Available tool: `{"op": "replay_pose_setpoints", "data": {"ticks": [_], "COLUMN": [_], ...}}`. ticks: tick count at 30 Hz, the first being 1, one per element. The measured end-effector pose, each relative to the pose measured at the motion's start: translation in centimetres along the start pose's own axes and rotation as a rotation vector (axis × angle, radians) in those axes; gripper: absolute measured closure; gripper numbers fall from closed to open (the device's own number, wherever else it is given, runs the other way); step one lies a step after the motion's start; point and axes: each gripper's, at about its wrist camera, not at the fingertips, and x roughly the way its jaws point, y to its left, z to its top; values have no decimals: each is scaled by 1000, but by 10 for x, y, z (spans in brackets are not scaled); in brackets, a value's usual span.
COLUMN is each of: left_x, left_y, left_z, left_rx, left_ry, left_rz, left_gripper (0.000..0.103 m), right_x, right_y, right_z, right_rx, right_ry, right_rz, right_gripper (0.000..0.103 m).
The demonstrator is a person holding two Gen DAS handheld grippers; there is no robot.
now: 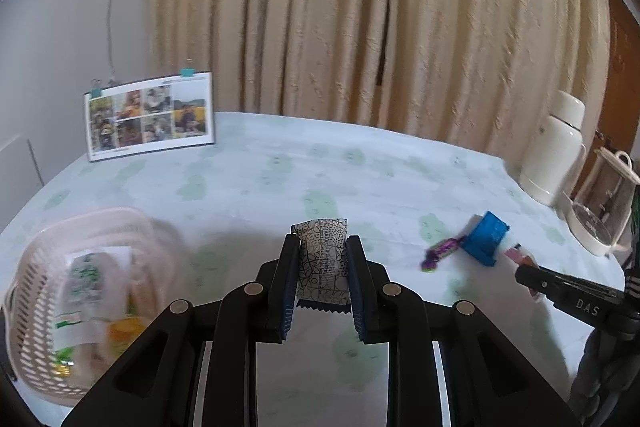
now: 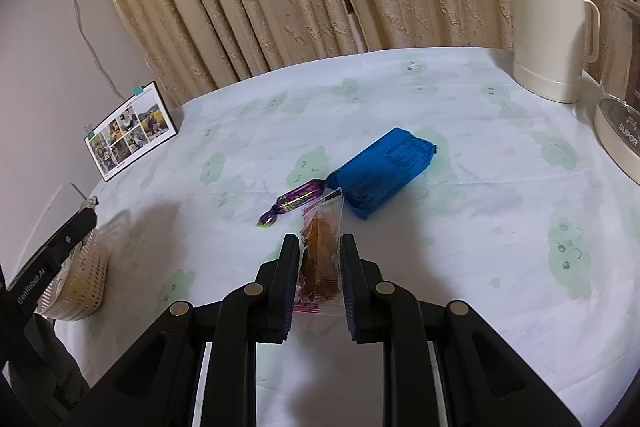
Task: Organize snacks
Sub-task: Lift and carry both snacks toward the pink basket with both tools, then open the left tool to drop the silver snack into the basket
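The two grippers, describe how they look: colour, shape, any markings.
Both the left gripper and right gripper are black plastic, with angular linkage arms, round silver pivot pins and dark blue ribbed finger pads. White lettering marks their sides: "GenRobot.AI" on the left, "DAS" on the right.

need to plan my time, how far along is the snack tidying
Partly done. The basket already holds several packets. In hand: the left gripper grips a patterned packet, the right gripper a clear snack packet. Left on the table: the purple candy and blue pack.
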Motion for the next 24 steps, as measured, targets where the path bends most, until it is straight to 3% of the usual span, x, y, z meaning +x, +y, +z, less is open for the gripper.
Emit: {"op": "replay_pose_setpoints", "data": {"ticks": [24], "left_x": [-39], "left_y": [125], "left_z": [-11], "left_rx": [-183], "left_ry": [-36], "left_rz": [197], "left_gripper": [79], "right_x": [5], "right_y": [51], "right_z": [-8], "right_rx": [-79], "right_ry": [27], "right_rz": [40], "right_gripper": [84]}}
